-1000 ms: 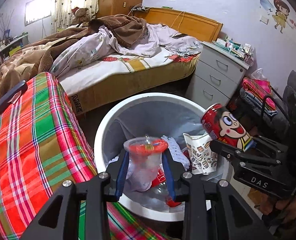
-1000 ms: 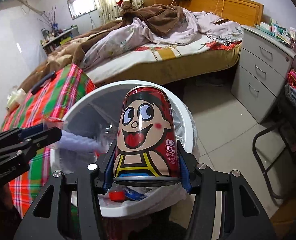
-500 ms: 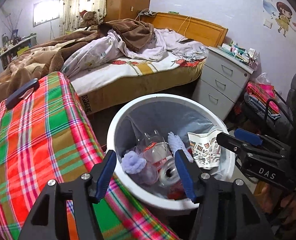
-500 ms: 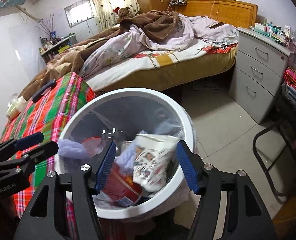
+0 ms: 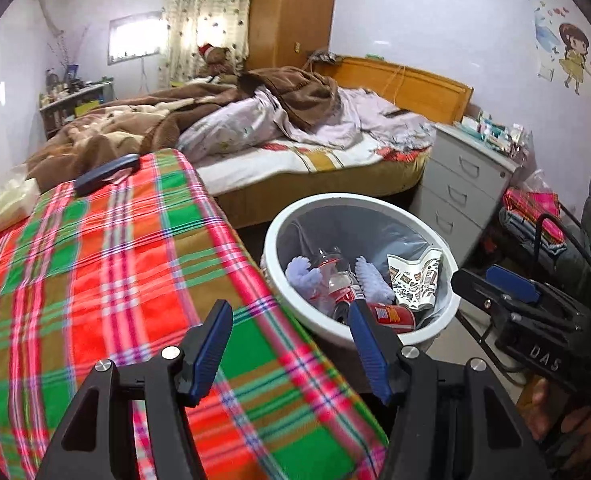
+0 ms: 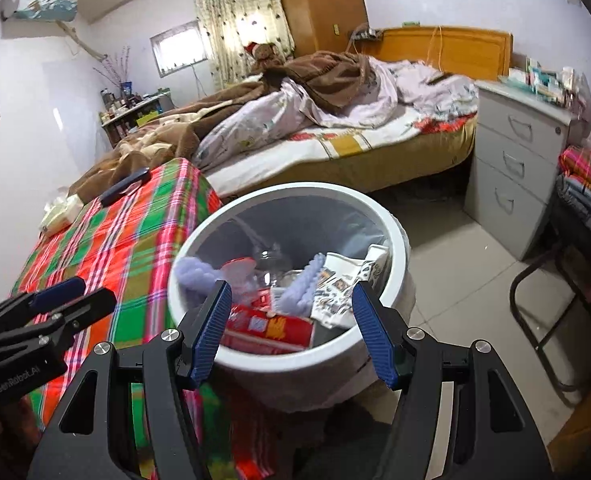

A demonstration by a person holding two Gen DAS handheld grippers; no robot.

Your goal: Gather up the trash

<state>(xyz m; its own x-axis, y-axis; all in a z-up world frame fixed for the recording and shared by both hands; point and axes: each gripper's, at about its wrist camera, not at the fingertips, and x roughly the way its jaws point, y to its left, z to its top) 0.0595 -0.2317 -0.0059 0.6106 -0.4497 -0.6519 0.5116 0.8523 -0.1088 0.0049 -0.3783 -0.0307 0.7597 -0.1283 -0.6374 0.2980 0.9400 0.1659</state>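
Bin [image 5: 273, 236] stands on the floor between the plaid table [image 5: 95, 264] and the grey drawers [image 5: 463, 184], with the bed [image 5: 295, 152] behind it. We hold our left gripper [image 5: 289, 340] over the table's near corner, its fingers pointing forward and slightly down, the jaws spread wide with nothing between them; the right blue pad [image 5: 365, 344] overlaps the bin's near rim in that view. We hold our right gripper [image 6: 291, 332] just above the bin's near rim [image 6: 295, 356], also tilted down toward the opening, jaws wide and empty. From the left wrist, the right gripper [image 5: 491, 284] sits just right of the bin, level with its rim, with our hand [image 5: 575, 424] showing under its body. From the right wrist, the left gripper [image 6: 71, 300] lies low over the plaid cloth [image 6: 115, 240], left of the bin. Inside the bin we see the red can [image 6: 271, 330] lying on its side at the front, a patterned paper cup [image 6: 337, 284] tipped against the right wall, a clear plastic cup with a red lid [image 5: 333, 268], and lilac fuzzy pieces [image 6: 195, 276] on the left. A dark remote [image 5: 107, 174] and a tissue pack [image 5: 9, 204] rest at the table's far end.
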